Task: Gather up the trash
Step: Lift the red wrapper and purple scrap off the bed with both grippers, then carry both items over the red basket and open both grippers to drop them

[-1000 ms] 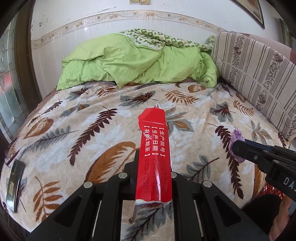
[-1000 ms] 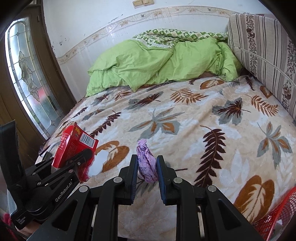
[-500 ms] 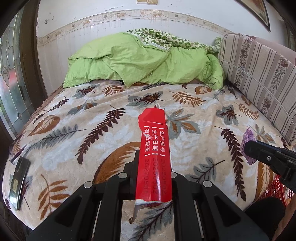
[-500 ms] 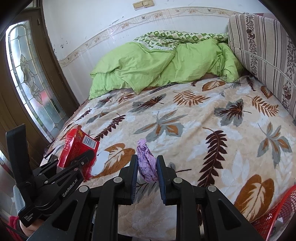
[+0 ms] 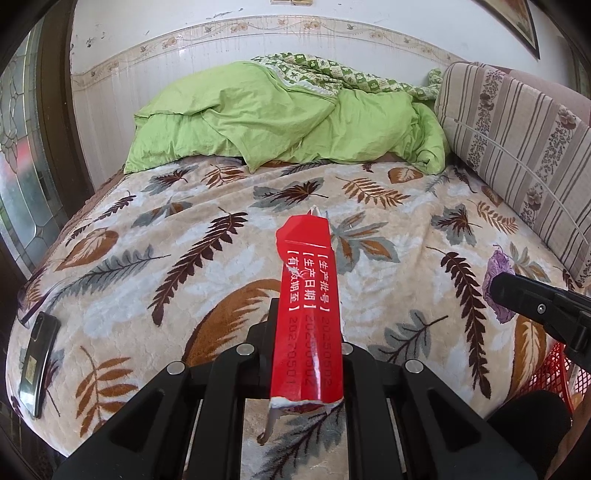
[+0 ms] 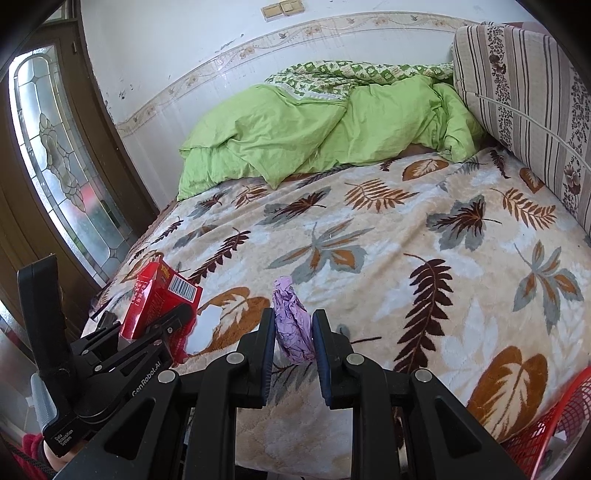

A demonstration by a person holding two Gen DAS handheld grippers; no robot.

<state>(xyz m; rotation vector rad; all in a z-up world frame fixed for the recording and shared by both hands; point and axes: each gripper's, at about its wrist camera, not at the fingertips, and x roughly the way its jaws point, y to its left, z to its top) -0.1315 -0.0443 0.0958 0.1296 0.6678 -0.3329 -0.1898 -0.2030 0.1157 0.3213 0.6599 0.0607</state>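
Both my cameras give bright, even daylight pictures. The light seems to come from the stained-glass door (image 6: pixel 62 177) to the left of the bed (image 6: pixel 388 258), whose panes look washed out. Shadows on the bed are soft and faint. The fisheye lens bends the wall border (image 5: pixel 258 31) above the bed into an arc, and the corners go black. Focus is sharp throughout.

A home bedroom: leaf-print bed (image 5: pixel 207 258), rumpled green duvet (image 5: pixel 280 122).
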